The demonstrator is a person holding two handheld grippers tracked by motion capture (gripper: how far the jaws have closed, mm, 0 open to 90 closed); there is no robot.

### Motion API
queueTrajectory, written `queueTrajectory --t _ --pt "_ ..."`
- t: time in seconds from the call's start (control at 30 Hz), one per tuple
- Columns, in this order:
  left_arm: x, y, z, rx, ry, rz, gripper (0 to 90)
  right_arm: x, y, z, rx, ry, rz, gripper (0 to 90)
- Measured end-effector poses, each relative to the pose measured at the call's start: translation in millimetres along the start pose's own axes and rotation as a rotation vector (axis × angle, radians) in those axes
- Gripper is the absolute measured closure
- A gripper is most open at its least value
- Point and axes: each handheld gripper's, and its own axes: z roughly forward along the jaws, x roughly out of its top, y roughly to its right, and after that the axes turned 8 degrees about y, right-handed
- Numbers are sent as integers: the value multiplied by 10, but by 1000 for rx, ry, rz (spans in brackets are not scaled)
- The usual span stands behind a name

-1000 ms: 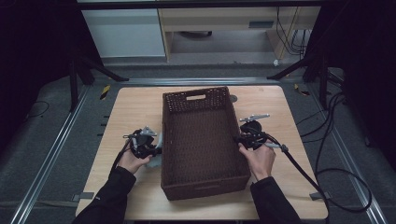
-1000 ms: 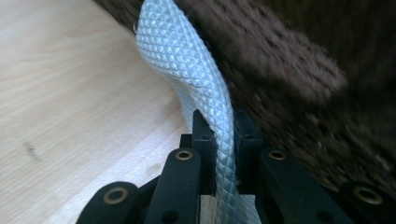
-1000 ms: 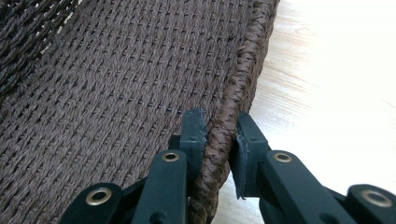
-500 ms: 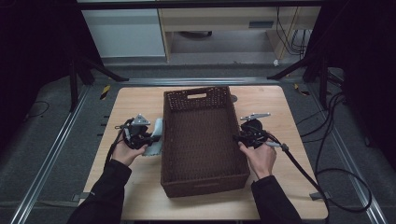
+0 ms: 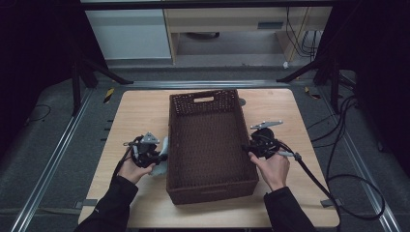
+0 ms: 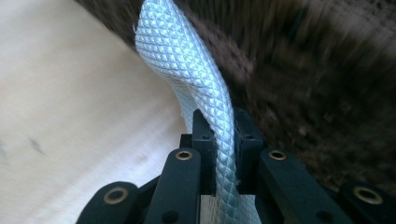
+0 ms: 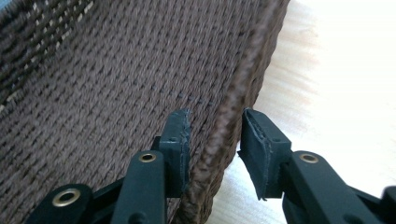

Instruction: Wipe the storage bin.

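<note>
Left gripper (image 6: pixel 223 135) clamped a white quilted strip (image 6: pixel 191 70); right gripper (image 7: pixel 215 140) straddled the basket wall (image 7: pixel 233 107).

Between the left gripper's closed pads the strip ran forward and bent up against the brown woven basket (image 5: pixel 208 140) just beyond it, over the pale wooden table (image 5: pixel 135 111). Right gripper's jaws had just been opening; the basket's rim stood between them, the left pad close against the weave, the right pad apart from it, with the table beyond.

basket (image 5: pixel 209 140): blocks table (image 5: pixel 140 108) centre
left strip: narrow, left gripper (image 5: pixel 151 155) there
right strip: narrow, right gripper (image 5: pixel 252 147) straddles wall
near edge: open
</note>
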Motion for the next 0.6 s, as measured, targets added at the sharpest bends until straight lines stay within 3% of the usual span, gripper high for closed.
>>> queueTrajectory --t 0.13,0.3,0.6 --pt "-83 -16 97 -14 -44 -12 816 -20 7 50 -7 -26 0 654" --pt "-55 -21 108 -15 -41 -12 816 -20 -5 62 -7 -6 10 729" --pt "223 43 -220 27 78 49 815 26 6 103 -39 1 35 767"
